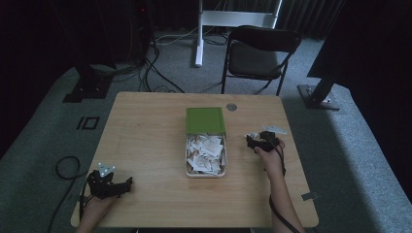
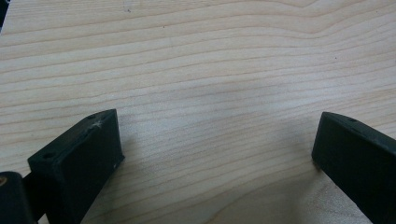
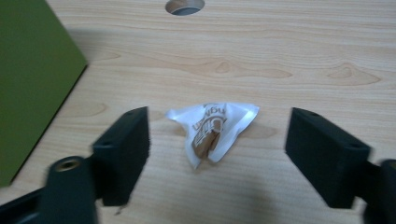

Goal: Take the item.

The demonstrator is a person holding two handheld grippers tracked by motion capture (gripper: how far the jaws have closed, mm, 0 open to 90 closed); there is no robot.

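Light wood-grain table (image 1: 145, 145) takes up most of the high view; its near edge is cut off by the frame bottom. Round cable hole (image 1: 231, 107) sits near the far edge, also at the top of the right gripper view (image 3: 185, 5), partly cut off there.

Black folding chair (image 1: 260, 53) stands beyond the table, w/ a white metal stand (image 1: 228, 19) behind it; the surroundings are too dark to make out.

Mid-table: open rectangular box w/ white tray (image 1: 206, 155) full of small white packets, too small to tell apart. Its green lid (image 1: 205, 120) lies touching the tray's far end; in the right gripper view a corner of that lid (image 3: 32, 79) fills the left side, rest cut off.

Left gripper (image 1: 127, 183), black, is held low at the table's near-left corner, well apart from the box, grey three-cornered plate on top. In its own view (image 2: 215, 154) the jaws stand wide apart w/ bare wood between, gripping nothing.

Right gripper (image 1: 250, 141) is just right of the tray. In its own view (image 3: 217, 149) the jaws are spread wide, nothing gripped.

Small white crumpled packet w/ brown print (image 3: 212, 128) lies on the table between those jaws, touching neither; print is upside down, unreadable. In the high view it's hidden near the gripper tip.
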